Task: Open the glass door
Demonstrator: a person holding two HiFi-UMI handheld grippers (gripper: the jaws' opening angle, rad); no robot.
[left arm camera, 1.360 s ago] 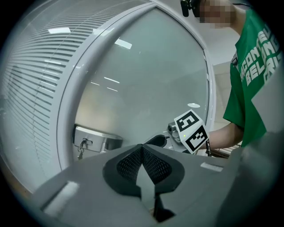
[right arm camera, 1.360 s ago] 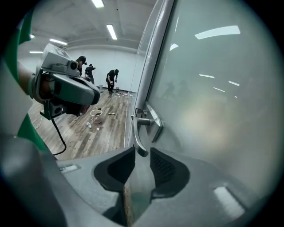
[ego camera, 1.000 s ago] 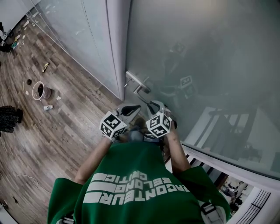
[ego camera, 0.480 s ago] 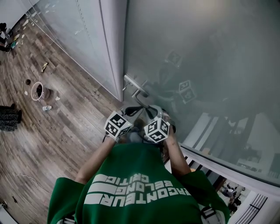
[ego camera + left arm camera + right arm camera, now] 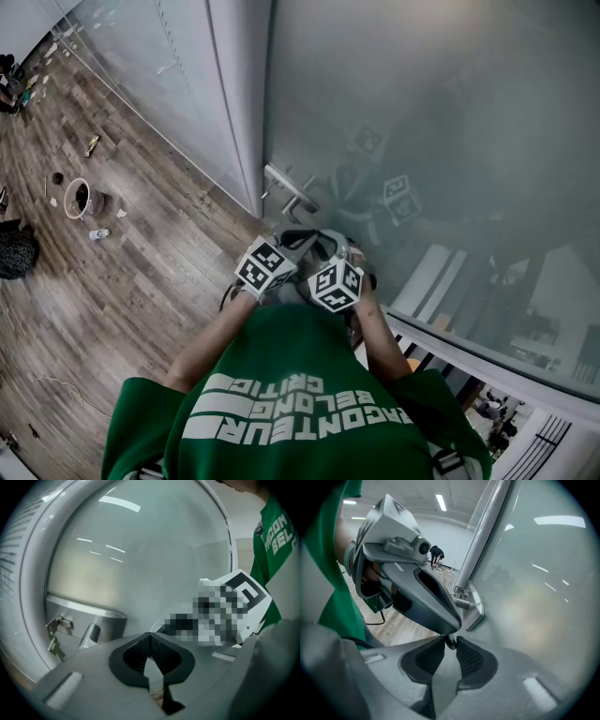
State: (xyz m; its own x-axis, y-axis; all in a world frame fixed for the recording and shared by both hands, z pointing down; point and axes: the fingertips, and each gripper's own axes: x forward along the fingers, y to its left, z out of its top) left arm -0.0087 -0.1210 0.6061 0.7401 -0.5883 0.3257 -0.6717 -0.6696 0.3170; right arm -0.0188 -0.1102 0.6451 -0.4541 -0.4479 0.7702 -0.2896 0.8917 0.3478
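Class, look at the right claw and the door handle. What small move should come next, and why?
Probably press the door handle down with the right claw. Its jaws sit on the handle's tip, the glass door looks closed, and the left claw is shut and empty.

Frosted grey-green glass door (image 5: 422, 112) in a pale grey-white frame (image 5: 239, 103); handle (image 5: 291, 192) brushed silver. Floor (image 5: 122, 262): brown wood-grain planks w/ greyer streaks. Person's shirt (image 5: 281, 412) bright green, white block lettering. Left gripper (image 5: 150, 639) & right gripper (image 5: 449, 644): light grey bodies, black cross-hatched pads (image 5: 471, 660), cubes (image 5: 262, 265) in blk-and-wht squares. Keys (image 5: 55, 637) look dull brass, though light is dim there. Bowl (image 5: 68, 199) white, dark inside.
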